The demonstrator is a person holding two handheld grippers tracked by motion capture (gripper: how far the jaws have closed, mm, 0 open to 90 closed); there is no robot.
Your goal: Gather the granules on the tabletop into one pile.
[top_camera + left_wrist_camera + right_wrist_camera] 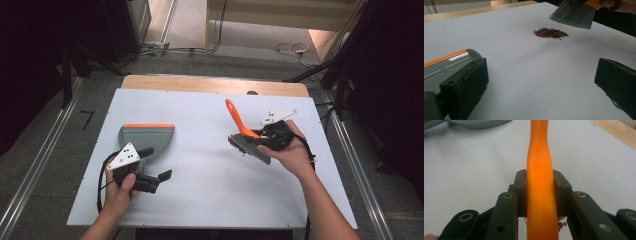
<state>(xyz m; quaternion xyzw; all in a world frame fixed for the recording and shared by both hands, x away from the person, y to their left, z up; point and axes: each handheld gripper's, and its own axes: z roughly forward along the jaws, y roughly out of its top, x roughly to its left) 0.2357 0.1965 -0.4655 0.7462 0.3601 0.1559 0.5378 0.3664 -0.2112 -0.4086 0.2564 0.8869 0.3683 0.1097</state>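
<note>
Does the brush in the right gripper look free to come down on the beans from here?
Probably yes. The right gripper clamps the brush by its orange handle, its bristles hang just above the beans, and bare table surrounds the pile.

1. Hand brush [246, 135]: orange curved handle, grey bristles. It's up off the white table [200, 200], tilted, handle pointing up and away, bristle head low, just above the beans.
2. Beans [551, 32]: small pile of dark red ones with a few greenish bits, sitting loose on the table right below the bristles.
3. Dustpan [146, 138]: grey with an orange strip along its far edge, lying flat on the table's left side, well apart from the beans.
</note>
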